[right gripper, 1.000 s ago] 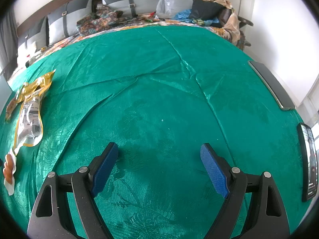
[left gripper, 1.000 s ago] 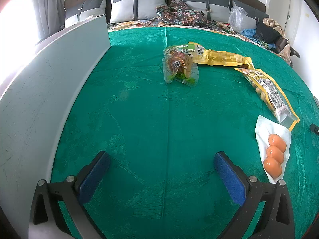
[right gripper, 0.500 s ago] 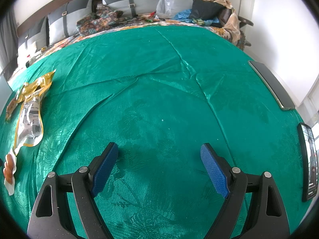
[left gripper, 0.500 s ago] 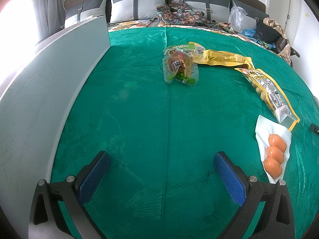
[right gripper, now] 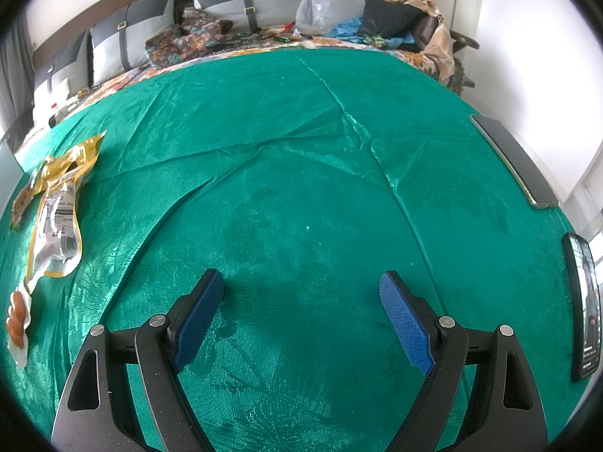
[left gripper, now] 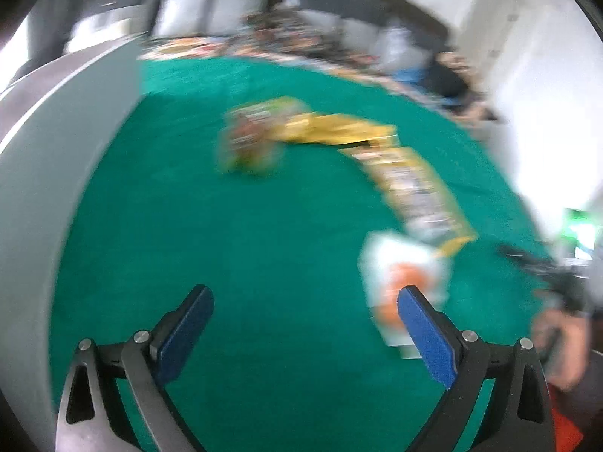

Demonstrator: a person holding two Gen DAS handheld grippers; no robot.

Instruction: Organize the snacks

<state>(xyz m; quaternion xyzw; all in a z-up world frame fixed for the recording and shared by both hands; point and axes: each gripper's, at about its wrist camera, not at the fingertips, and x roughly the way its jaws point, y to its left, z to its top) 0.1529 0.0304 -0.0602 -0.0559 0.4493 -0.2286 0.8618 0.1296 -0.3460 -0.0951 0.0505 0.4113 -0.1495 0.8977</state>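
— On the green cloth [right gripper: 301, 173], what does the left camera see that the right one does not?

— Its picture is blurred, but it shows a grey panel [left gripper: 56, 188] standing along the left edge of the cloth. It also shows a small snack packet [left gripper: 250, 143] far ahead, which touches a yellow packet [left gripper: 339, 133]. At the right border a person's hand [left gripper: 561, 342] appears, holding something dark.

— And the right camera?

— It is sharp. It shows a dark flat device [right gripper: 516, 162] lying on the right edge of the cloth, and a second device with a lit screen [right gripper: 582, 301] nearer, on the same edge. At its far left are a long packet with a yellow rim [right gripper: 56, 222] and a white pack of orange sausages [right gripper: 17, 320].

— Where are these for the left gripper?

— The sausage pack [left gripper: 403, 282] is just beside its right finger, partly behind it. The long packet [left gripper: 418, 196] lies beyond, touching the pack's far corner.

— The tools?

— The left gripper [left gripper: 303, 312] has wide jaws that are closing a little, with only cloth between them. The right gripper [right gripper: 301, 297] is spread wide and holds nothing.

— Free room?

— The middle of the cloth before the right gripper is bare, up to the cushions [right gripper: 241, 0] at the far edge.
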